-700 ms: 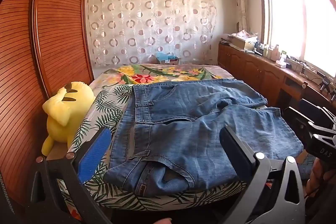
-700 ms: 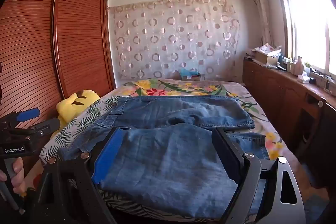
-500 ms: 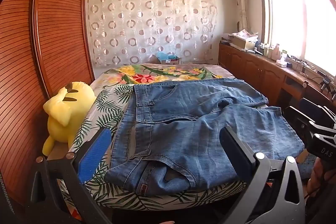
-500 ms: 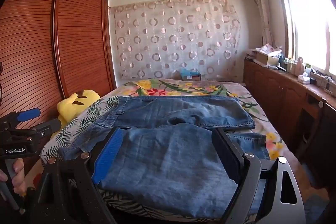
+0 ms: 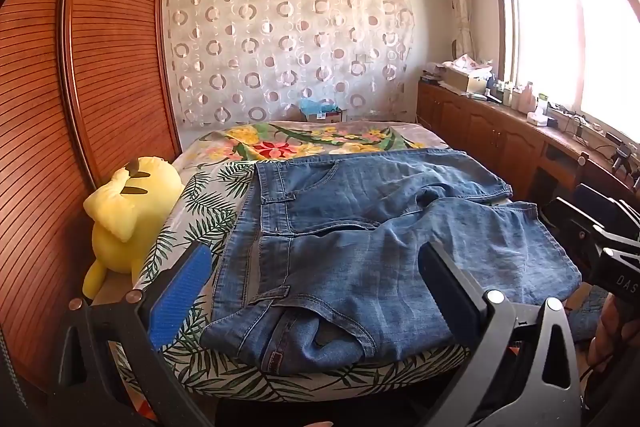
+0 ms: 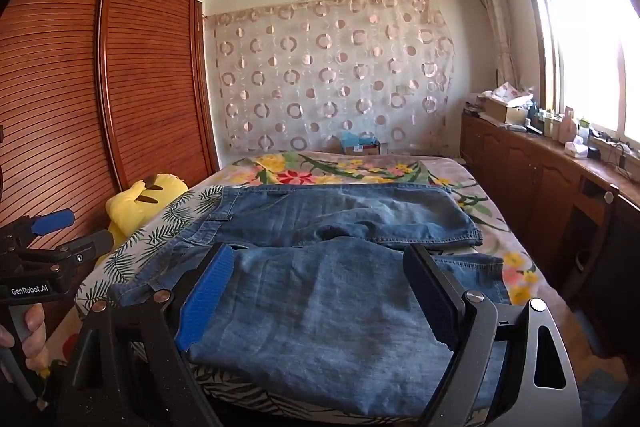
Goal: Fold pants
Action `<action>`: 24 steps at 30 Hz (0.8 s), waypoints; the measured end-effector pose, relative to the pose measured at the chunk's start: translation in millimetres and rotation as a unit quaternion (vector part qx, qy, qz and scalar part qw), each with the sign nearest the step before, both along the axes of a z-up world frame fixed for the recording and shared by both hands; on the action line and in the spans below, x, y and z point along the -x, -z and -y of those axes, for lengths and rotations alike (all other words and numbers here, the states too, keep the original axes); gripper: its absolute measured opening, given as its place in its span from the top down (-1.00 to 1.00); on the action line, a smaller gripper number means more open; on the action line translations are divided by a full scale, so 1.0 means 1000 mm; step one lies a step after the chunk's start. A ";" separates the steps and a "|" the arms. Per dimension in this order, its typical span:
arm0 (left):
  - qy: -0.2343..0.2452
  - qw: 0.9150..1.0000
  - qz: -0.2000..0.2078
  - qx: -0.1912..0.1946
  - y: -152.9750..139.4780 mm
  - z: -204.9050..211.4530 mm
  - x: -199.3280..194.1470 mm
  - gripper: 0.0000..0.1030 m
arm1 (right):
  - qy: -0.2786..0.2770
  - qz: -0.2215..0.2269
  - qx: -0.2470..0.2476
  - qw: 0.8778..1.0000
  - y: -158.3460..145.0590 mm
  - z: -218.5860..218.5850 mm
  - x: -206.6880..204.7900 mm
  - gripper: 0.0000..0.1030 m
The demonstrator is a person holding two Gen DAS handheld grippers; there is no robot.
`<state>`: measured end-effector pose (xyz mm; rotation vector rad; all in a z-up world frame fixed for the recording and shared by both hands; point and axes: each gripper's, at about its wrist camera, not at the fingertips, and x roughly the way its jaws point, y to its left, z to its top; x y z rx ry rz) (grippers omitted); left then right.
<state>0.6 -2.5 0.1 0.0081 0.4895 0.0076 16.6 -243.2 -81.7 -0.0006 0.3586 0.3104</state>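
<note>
Across the near end of the bed, the blue jeans are lying spread out, with their long axis running crosswise to both tools: waistband toward the yellow plush toy and the wooden wardrobe, leg hems toward the window side. One leg is lying farther up the bed from the other, and the nearer leg is sitting at the bed's edge, partly overhanging it.

Both tools are hovering just short of that edge, holding nothing. The left tool is standing wide, its jaws framing the waistband and fly end. The right tool is also standing wide, looking over the nearer leg toward its hem end.

So the left one is sitting nearer the waist and the right one nearer the hems. Judging from this layout, the coming move is probably asking each tool to reach forward and pinch its own end of the near edge, then carry it over the far leg.
</note>
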 end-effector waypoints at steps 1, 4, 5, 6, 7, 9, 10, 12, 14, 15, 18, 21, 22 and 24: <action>0.000 1.000 0.000 0.000 0.000 0.000 0.000 -1.00 | 0.000 0.000 0.000 1.000 0.000 0.000 0.000 -0.71; 0.000 1.000 0.000 0.000 0.000 0.001 0.000 -1.00 | 0.000 0.002 -0.001 1.000 0.000 0.001 0.001 -0.71; -0.001 1.000 0.001 0.000 0.000 0.001 0.000 -1.00 | 0.000 0.002 -0.001 1.000 0.000 0.000 0.001 -0.71; 0.000 1.000 0.001 -0.001 0.000 0.001 0.000 -1.00 | 0.000 0.002 -0.001 1.000 0.000 0.001 0.001 -0.71; 0.000 1.000 0.001 0.000 0.000 0.001 0.000 -1.00 | 0.000 0.002 -0.001 1.000 0.000 0.001 0.001 -0.71; 0.000 1.000 0.001 -0.001 0.000 0.001 0.000 -1.00 | 0.000 0.002 -0.001 1.000 0.000 0.001 0.001 -0.71; 0.000 1.000 0.001 -0.001 0.000 0.001 0.000 -1.00 | 0.000 0.002 0.000 1.000 0.000 0.001 0.001 -0.71; 0.000 1.000 0.001 -0.001 0.000 0.001 0.000 -1.00 | 0.000 0.003 0.000 1.000 0.000 0.001 0.001 -0.71; 0.000 1.000 0.001 -0.002 0.000 0.001 0.000 -1.00 | 0.000 0.003 -0.001 1.000 0.000 0.001 0.001 -0.71; 0.000 1.000 0.001 -0.001 0.000 0.001 0.000 -1.00 | 0.000 0.003 -0.001 1.000 0.000 0.001 0.001 -0.71; -0.001 1.000 0.001 -0.002 0.000 0.001 0.000 -1.00 | 0.000 0.003 -0.001 1.000 0.000 0.001 0.001 -0.71; 0.000 1.000 0.002 -0.002 0.000 0.001 0.000 -1.00 | 0.000 0.003 -0.001 1.000 0.000 0.001 0.001 -0.71; -0.001 1.000 0.002 -0.002 0.000 0.001 0.000 -1.00 | 0.000 0.003 -0.001 1.000 0.000 0.001 0.001 -0.71; 0.000 1.000 0.002 -0.002 0.000 0.001 0.000 -1.00 | 0.001 0.003 -0.001 1.000 0.000 0.001 0.002 -0.71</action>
